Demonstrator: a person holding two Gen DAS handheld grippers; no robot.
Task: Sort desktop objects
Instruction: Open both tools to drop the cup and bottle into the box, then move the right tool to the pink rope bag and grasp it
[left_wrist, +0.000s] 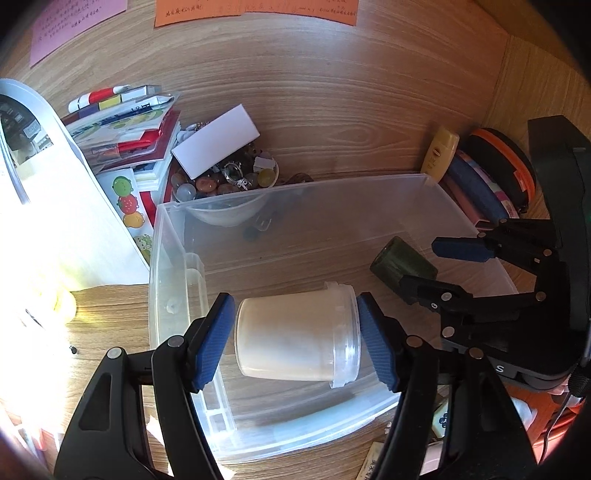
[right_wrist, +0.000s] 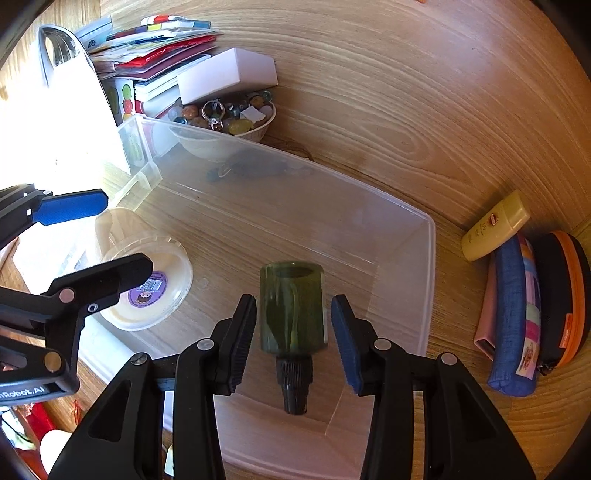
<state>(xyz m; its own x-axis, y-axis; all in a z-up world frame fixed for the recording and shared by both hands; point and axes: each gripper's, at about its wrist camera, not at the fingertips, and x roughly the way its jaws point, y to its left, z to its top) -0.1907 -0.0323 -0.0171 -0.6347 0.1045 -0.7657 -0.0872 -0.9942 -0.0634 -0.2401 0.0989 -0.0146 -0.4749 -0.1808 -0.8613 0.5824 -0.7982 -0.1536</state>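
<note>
Straddling a white jar (left_wrist: 295, 334) that lies on its side in the clear plastic bin (left_wrist: 173, 258), the left gripper (left_wrist: 295, 341) stands about half open, its blue pads (left_wrist: 214, 343) just beside the jar's base and mouth; whether they press I cannot tell. Further right, the right gripper (right_wrist: 293, 338) stands partly open around a green bottle (right_wrist: 293, 306), gaps showing on both sides, so the bottle looks released. Both items lie inside the bin, probably its sorting place.
</note>
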